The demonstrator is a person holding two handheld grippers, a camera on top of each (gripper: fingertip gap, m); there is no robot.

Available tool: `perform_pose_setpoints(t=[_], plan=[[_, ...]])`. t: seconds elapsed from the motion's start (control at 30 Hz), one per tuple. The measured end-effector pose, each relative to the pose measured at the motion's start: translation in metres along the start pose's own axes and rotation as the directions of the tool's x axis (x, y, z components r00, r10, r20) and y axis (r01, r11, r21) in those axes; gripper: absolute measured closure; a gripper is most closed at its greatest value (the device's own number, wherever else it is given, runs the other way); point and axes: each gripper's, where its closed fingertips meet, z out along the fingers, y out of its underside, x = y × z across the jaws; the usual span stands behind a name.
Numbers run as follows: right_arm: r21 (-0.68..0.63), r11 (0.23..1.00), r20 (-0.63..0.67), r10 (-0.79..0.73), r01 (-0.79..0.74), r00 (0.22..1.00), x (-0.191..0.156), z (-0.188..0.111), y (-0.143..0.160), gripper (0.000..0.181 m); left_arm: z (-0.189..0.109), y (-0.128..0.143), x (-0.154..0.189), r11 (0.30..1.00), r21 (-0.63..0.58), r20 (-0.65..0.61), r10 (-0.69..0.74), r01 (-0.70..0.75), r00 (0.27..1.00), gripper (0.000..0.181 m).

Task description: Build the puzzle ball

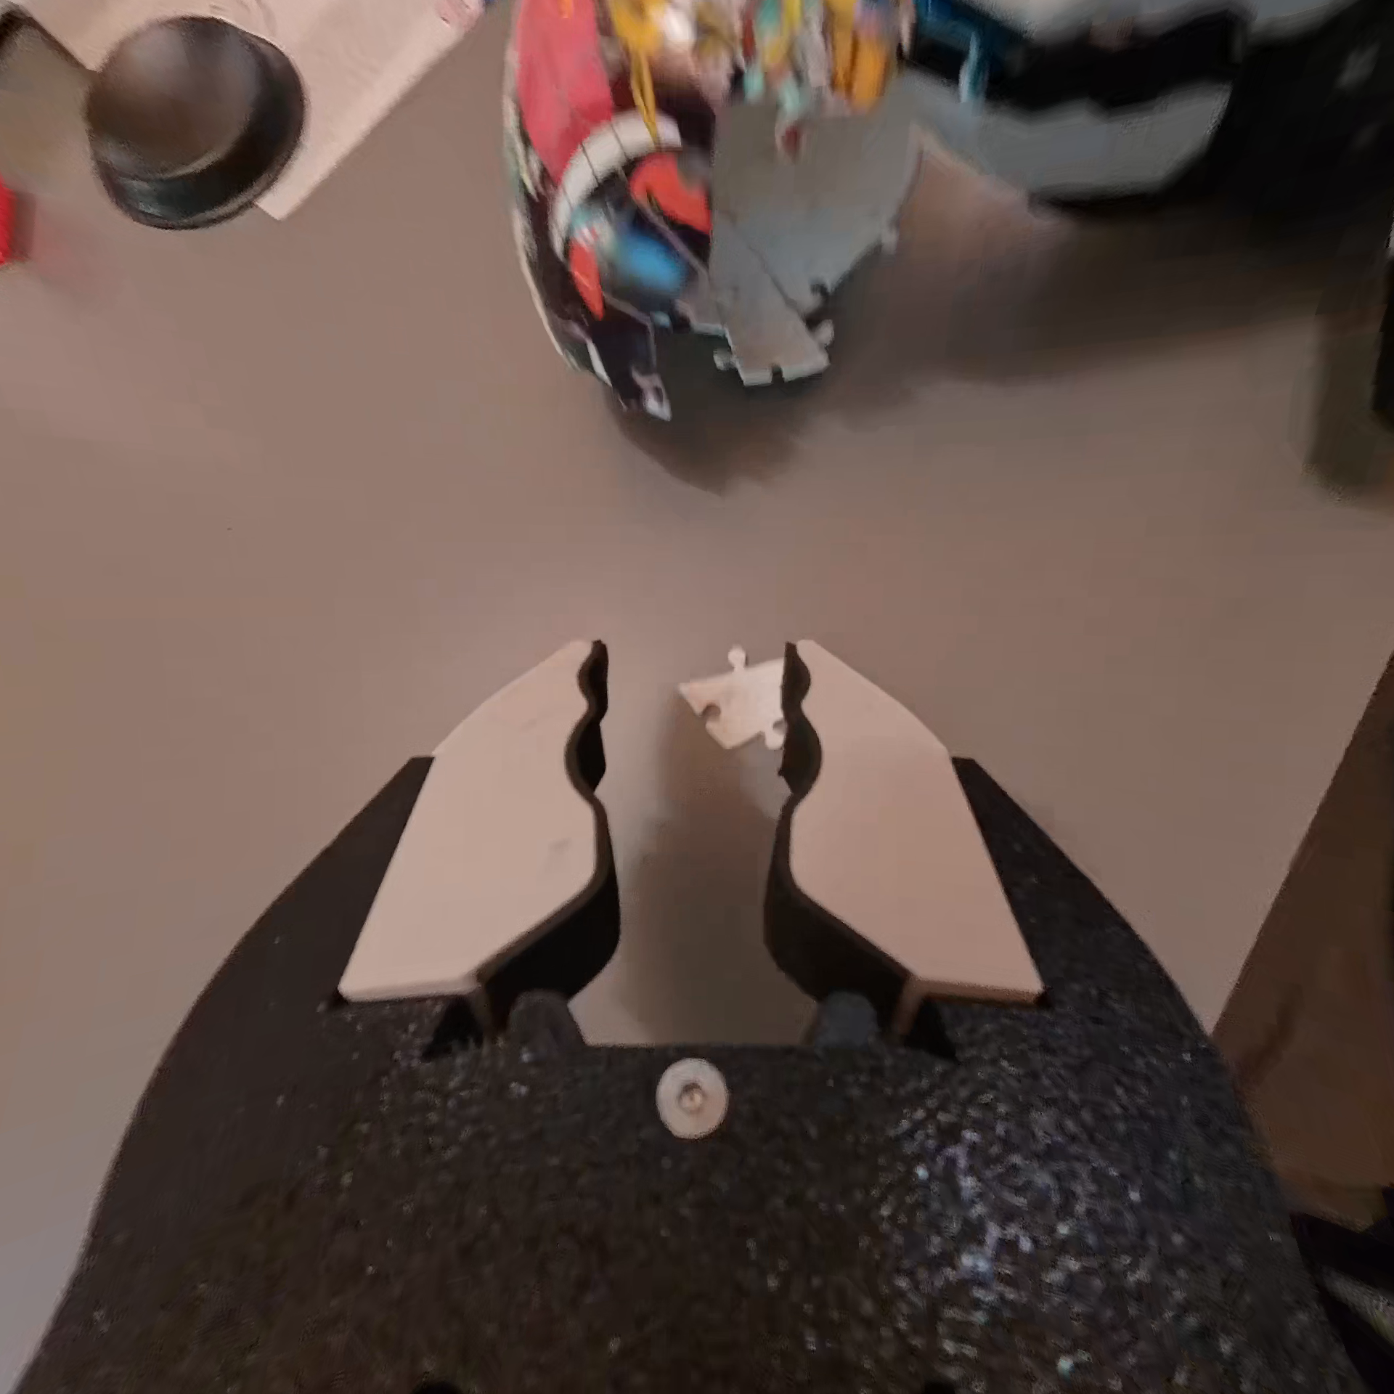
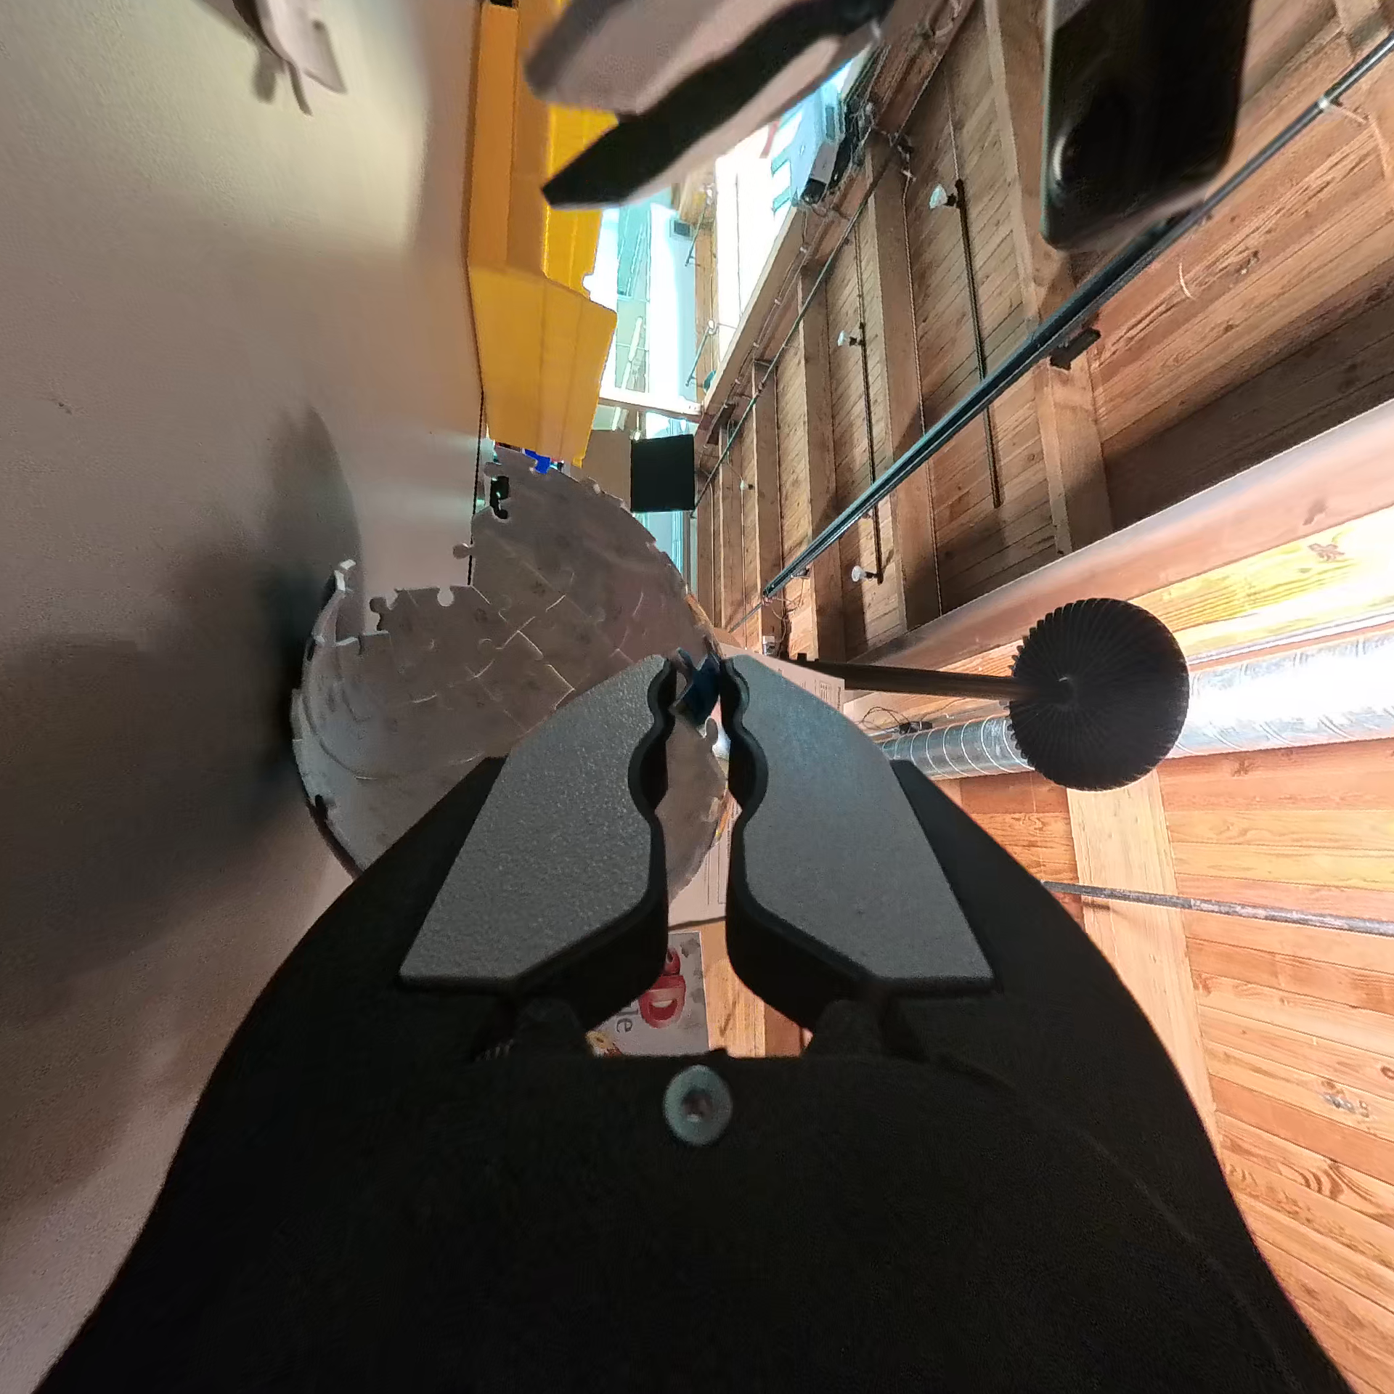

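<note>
The half-built puzzle ball (image 1: 641,226) rests on the grey table, colourful outside and grey inside, blurred by motion. A loose white puzzle piece (image 1: 735,701) lies face down on the table. My left gripper (image 1: 698,664) is open just above it, and the piece sits between the fingers, close to the right one. In the right wrist view the ball's grey inner shell (image 2: 490,664) shows. My right gripper (image 2: 698,679) is shut on the ball's rim. The left gripper (image 2: 679,75) shows at the top of that view, blurred.
A black round lid-like object (image 1: 192,121) sits on a sheet of paper at the far left. A yellow bin (image 2: 535,302) stands behind the ball. A black ribbed disc on a rod (image 2: 1097,694) hangs overhead. The table edge (image 1: 1282,867) runs close on the right. My hands' fingertips stand some 12 cm from each other.
</note>
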Motion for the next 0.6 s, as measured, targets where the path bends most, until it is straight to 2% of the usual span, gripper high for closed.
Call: perform_pose_setpoints(t=[0.1, 0.27, 0.37, 0.6], plan=[[-0.001, 1.0, -0.005, -0.002, 0.002, 1.0, 0.001, 0.0, 0.0, 0.171, 0.006, 0.026, -0.007, 0.993, -0.067, -0.023, 0.097, -0.098, 0.995, 0.141], [-0.007, 1.0, -0.003, -0.003, 0.003, 1.0, 0.001, 0.0, 0.001, 0.171, 0.022, 0.044, 0.005, 0.989, -0.103, -0.135, 0.091, -0.106, 0.987, 0.159], [-0.01, 1.0, -0.002, 0.002, -0.002, 1.0, 0.0, 0.0, 0.001, 0.171, 0.025, 0.039, 0.016, 0.995, -0.066, -0.158, 0.068, -0.079, 0.985, 0.169], [-0.017, 1.0, -0.003, 0.007, -0.007, 1.0, 0.0, 0.0, 0.002, 0.171, 0.031, 0.033, 0.025, 0.998, -0.061, -0.063, 0.021, -0.025, 0.998, 0.173]])
